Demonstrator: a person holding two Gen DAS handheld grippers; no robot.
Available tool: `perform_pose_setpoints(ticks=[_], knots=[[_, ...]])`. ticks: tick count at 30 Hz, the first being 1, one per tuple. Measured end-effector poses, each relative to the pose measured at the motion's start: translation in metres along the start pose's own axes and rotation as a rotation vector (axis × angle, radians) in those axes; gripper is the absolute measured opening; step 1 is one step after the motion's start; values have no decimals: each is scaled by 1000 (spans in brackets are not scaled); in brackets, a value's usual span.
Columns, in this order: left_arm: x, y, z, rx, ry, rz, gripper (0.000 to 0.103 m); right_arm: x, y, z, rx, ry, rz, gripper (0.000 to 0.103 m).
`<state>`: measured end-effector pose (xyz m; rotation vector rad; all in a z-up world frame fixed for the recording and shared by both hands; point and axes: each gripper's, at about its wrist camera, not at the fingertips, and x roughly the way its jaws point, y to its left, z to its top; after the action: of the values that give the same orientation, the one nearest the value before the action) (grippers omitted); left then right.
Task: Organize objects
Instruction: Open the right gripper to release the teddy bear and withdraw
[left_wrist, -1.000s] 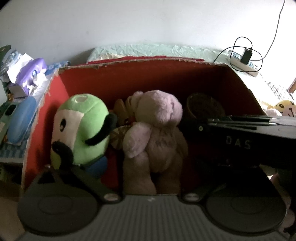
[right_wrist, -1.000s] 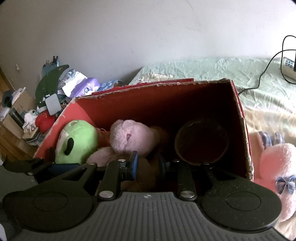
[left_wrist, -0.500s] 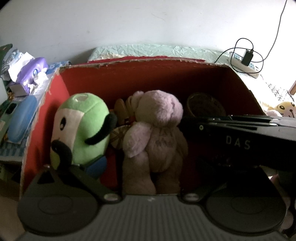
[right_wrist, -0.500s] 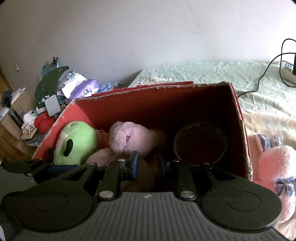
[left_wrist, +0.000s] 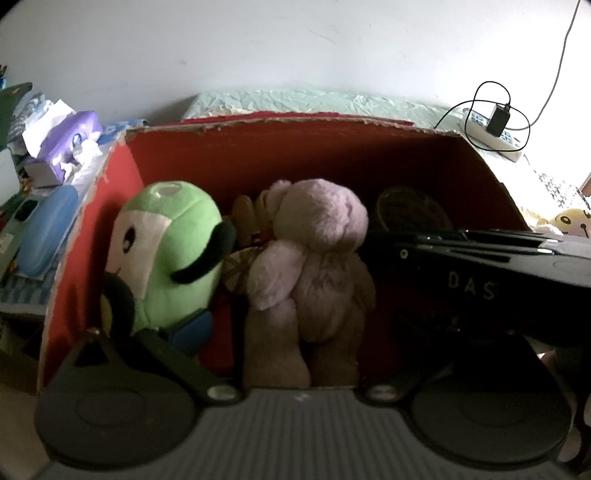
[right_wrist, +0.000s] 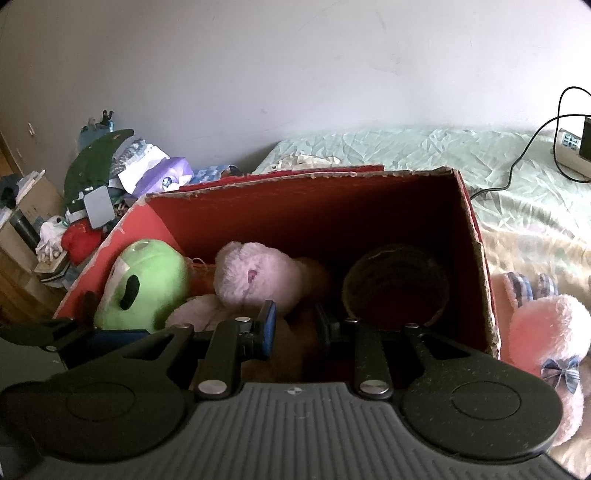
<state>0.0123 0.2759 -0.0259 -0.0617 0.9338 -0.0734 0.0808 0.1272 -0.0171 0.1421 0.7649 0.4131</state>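
The right tongs (right_wrist: 291, 326), parted around the upright pale-pink plush bear (right_wrist: 255, 280) mid-way along the red cardboard box (right_wrist: 476, 236), sit nearest; the left tongs' state can't be told.

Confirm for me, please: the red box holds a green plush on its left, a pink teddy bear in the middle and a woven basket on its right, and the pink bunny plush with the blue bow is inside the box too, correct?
Not quite. The pink bunny plush lies outside the red box, on the bed beside its right wall, as the right wrist view shows. The green plush, pink teddy bear and woven basket sit as you said.
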Motion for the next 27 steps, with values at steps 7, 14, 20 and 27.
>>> perform_pose_setpoints(ticks=[7, 14, 20, 27], knots=[[-4, -5, 0, -19, -6, 40, 102, -3, 3, 0, -8, -10, -20, 29], [-29, -12, -3, -8, -84, 80, 102, -21, -2, -2, 52, -26, 36, 30], [-44, -17, -5, -15, -93, 86, 102, -45, 5, -2, 23, -74, 58, 30], [-69, -34, -10, 7, -130, 105, 102, -75, -8, -1, 60, -120, 101, 30]])
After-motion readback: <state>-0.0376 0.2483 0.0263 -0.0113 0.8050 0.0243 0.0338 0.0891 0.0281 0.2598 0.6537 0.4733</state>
